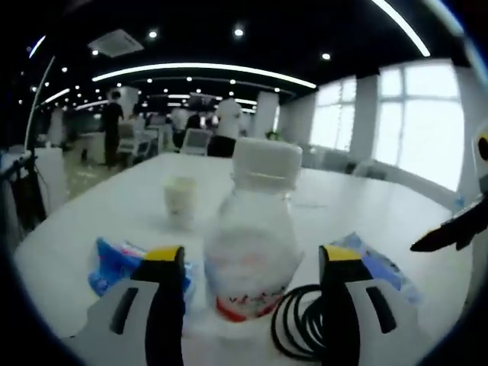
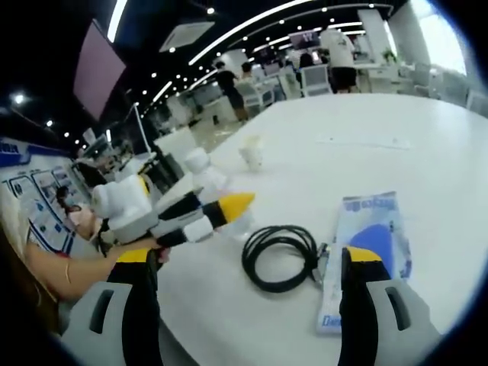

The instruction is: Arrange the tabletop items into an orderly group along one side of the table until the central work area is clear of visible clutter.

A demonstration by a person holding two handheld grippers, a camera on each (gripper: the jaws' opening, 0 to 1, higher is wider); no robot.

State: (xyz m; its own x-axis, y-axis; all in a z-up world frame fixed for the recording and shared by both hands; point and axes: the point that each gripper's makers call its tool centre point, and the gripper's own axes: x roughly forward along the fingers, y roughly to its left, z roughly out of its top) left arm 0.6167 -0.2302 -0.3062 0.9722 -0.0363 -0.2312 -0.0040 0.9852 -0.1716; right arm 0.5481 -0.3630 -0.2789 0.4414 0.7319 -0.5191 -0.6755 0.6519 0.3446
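Note:
A clear plastic bottle point(image 1: 250, 244) with a white cap and red label stands upright between the spread jaws of my left gripper point(image 1: 252, 258), with a gap on each side. In the right gripper view that left gripper point(image 2: 221, 215) comes in from the left around the bottle point(image 2: 206, 171). A black cable coil point(image 1: 299, 324) point(image 2: 278, 255) lies just right of the bottle. One blue packet point(image 1: 114, 263) lies to the bottle's left, another point(image 1: 377, 267) point(image 2: 370, 252) to its right. My right gripper point(image 2: 250, 259) is open above the coil and packet.
A small paper cup point(image 1: 181, 200) point(image 2: 250, 152) stands farther back on the white table point(image 1: 358, 206). A person's arm point(image 2: 53, 274) holds the left gripper. Chairs, desks and standing people lie beyond the table's far edge.

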